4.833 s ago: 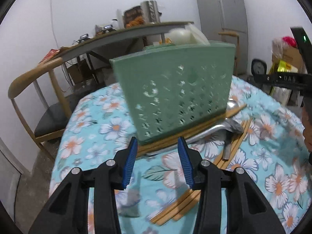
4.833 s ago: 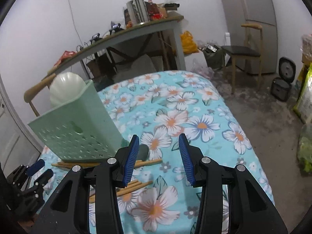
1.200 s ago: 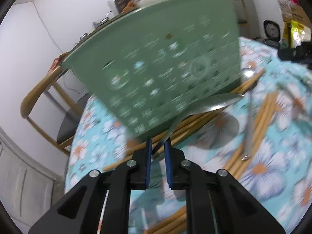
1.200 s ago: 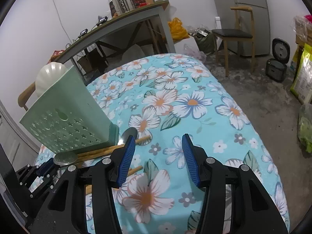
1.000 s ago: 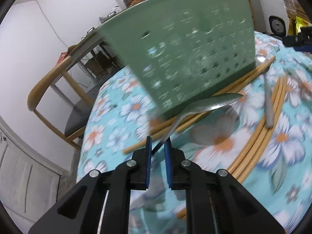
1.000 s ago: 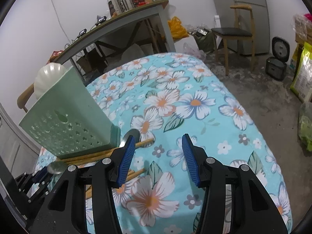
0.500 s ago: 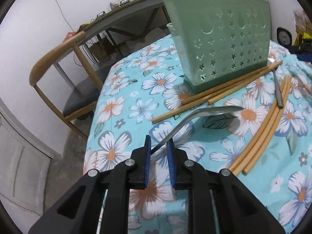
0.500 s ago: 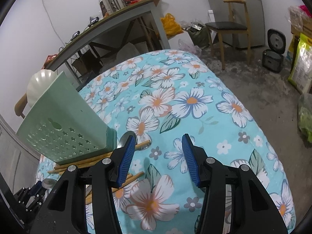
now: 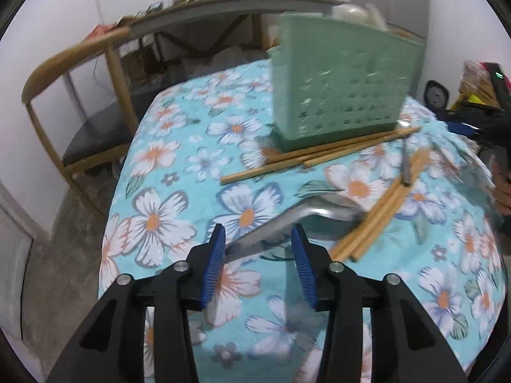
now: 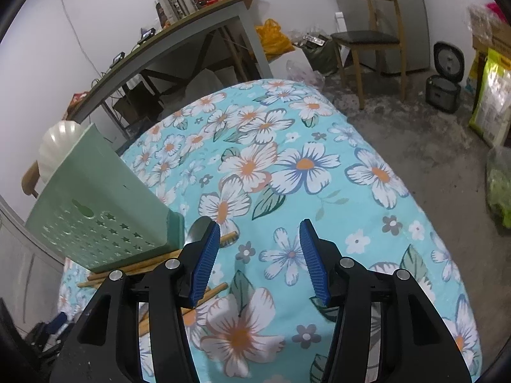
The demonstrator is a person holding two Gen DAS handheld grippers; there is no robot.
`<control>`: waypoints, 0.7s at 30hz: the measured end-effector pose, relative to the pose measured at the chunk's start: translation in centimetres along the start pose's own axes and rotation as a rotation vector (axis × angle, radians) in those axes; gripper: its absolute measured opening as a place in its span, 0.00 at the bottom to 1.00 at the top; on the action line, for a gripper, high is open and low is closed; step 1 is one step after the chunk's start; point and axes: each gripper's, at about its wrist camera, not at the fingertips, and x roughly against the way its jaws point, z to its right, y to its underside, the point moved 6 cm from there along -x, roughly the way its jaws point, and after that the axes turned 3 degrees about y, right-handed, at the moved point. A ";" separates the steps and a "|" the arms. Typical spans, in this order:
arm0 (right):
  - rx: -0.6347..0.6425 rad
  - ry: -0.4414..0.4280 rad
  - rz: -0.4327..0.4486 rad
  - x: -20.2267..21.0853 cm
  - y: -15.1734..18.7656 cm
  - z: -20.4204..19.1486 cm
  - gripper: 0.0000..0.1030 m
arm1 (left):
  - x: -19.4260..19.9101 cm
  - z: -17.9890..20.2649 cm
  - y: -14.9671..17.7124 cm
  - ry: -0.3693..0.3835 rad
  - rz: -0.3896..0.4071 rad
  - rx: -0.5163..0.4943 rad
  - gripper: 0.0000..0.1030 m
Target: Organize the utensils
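With the left gripper [image 9: 258, 249] jaws opening and releasing the metal spoon [image 9: 297, 217] onto the tablecloth [image 9: 198, 159], re-grasping for the green utensil caddy [image 9: 345, 86] likely follows; right gripper [image 10: 259, 255] unclenched, empty.

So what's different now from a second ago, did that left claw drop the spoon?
Yes. The left gripper had the metal spoon pinched by its handle; its jaws are now opening and the spoon lies on the flowered cloth, its bowl against the loose chopsticks. The right gripper stayed open and empty; the green holder kept its place.
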 end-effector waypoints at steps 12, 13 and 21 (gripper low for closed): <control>0.005 0.040 0.020 0.6 -0.3 1.3 0.49 | 0.1 2.8 0.1 -0.152 0.058 -0.211 0.41; 0.003 0.047 0.021 0.6 -0.3 1.4 0.49 | -0.2 3.1 0.1 -0.186 0.059 -0.244 0.41; 0.029 0.063 0.032 0.7 -0.5 1.2 0.49 | -1.7 5.6 -0.3 -0.225 0.046 -0.382 0.41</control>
